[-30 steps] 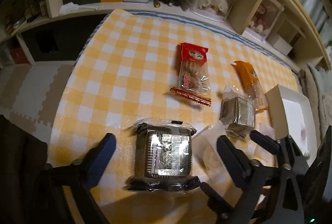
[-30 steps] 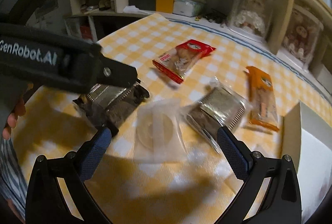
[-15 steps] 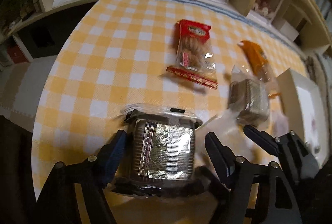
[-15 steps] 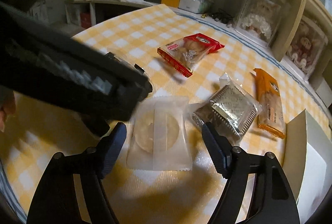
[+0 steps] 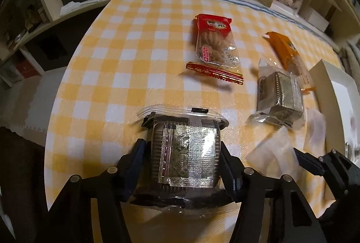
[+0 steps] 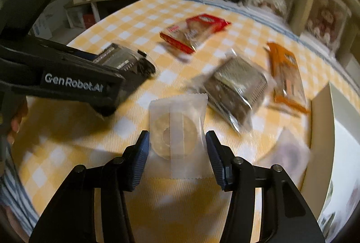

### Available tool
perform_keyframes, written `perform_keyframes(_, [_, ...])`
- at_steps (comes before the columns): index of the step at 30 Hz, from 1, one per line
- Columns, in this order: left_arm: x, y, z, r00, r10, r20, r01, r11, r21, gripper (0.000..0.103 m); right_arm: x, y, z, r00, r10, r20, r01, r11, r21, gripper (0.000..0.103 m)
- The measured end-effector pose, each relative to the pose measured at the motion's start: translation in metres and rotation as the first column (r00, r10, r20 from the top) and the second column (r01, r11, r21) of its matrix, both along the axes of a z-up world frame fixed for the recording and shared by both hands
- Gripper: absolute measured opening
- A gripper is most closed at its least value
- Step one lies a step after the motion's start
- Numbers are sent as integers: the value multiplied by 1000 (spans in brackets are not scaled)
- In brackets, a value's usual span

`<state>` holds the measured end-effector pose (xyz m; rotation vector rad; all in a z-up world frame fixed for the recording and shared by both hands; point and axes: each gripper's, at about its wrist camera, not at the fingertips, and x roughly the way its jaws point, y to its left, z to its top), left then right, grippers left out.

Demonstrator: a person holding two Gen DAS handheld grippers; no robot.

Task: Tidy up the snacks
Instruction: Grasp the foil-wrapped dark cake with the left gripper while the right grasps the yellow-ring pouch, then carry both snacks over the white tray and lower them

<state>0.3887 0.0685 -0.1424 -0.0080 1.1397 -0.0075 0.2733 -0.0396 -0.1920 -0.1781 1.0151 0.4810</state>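
On the yellow checked tablecloth, the left gripper is closing on a foil-wrapped cake, its pads against both sides. To the right, the right gripper is closing around a white-wrapped round biscuit, pads just beside the wrapper. Farther right lie a second foil cake, an orange packet and a white box; a red packet lies far.

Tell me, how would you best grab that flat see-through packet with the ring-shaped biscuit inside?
Take the biscuit packet by its two long side edges, coming down from above. It lies flat on the checked cloth, so only the sides offer a hold. The right gripper already straddles it, jaws closing, pads seemingly not yet pressing.
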Motion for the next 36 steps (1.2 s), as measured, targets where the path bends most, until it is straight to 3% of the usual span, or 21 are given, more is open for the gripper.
perform_keyframes(7, [-14, 2, 11, 1000, 22, 8, -21, 999, -35, 59, -6, -18, 16, 999, -45, -10, 46, 999, 19, 51])
perform_keyframes(16, [-40, -5, 57, 992, 21, 125, -10, 996, -89, 58, -3, -38, 56, 994, -97, 43, 92, 991, 102, 50])
perform_keyframes(28, [-81, -16, 110, 963, 7, 268, 26, 992, -122, 58, 7, -77, 110, 978, -185, 94, 161, 963, 216, 50])
perform_keyframes(36, [-110, -19, 139, 938, 4, 347, 51, 988, -148, 58, 6, -107, 138, 962, -240, 131, 203, 948, 245, 51])
